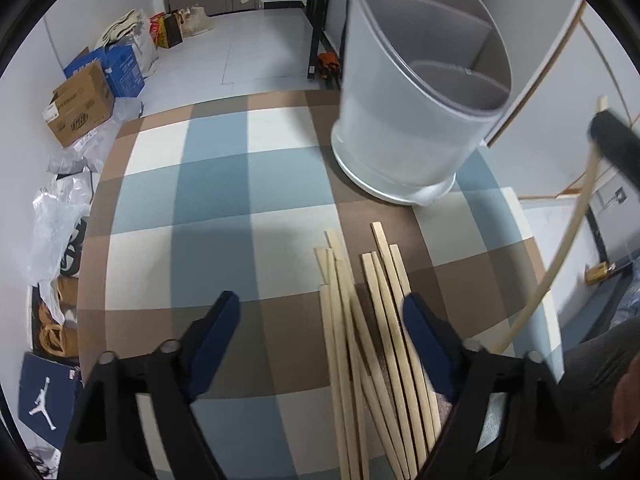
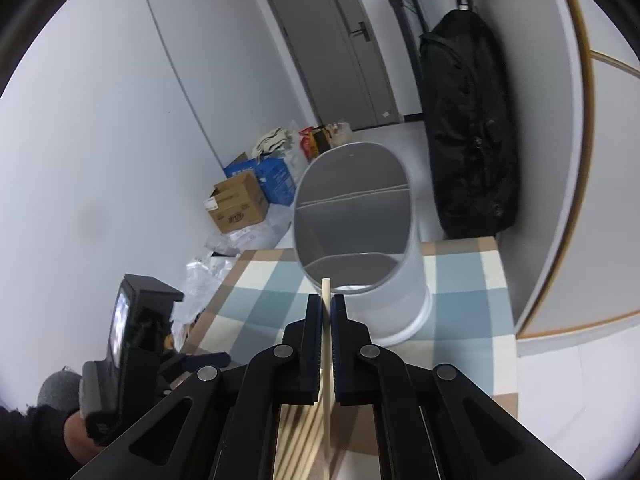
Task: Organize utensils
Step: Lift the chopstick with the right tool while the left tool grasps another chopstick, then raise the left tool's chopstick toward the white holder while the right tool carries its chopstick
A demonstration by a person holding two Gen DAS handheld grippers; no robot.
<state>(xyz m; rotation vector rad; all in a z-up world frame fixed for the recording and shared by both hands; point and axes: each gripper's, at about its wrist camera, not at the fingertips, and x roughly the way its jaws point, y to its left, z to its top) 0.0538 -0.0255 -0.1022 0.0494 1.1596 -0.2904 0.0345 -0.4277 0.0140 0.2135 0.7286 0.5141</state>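
The utensil holder [image 2: 356, 240] serves as the landmark: a pale grey tub with three compartments, all apparently empty, standing upright on the checked tablecloth [image 1: 216, 184].

Left of and nearer than the holder, the left gripper [image 1: 320, 324] hangs over the cloth with its jaws apart and nothing pressed between them; one finger [image 1: 424, 340] overlaps the loose pile of wooden chopsticks [image 1: 360, 320], which lies flat in front of the holder. To take the next stick well, I would judge it best to centre the jaws over a single stick at the pile's edge (they cross one another, so a grab in the middle may lift several).

Further right, the right gripper [image 2: 327, 312] is clamped on one chopstick [image 2: 326, 292], its tip poking out just short of the holder's near rim. The step in hand looks like dropping this stick into a compartment: raise the tip clear of the rim, tilt it steeper, and let go only when the lower end is inside one section.

Beyond the holder, on the floor, sit cardboard boxes [image 2: 240, 204] and bags; a black bag [image 2: 468, 128] hangs to its right. None blocks the way; the holder's tall rim is the only real obstacle.
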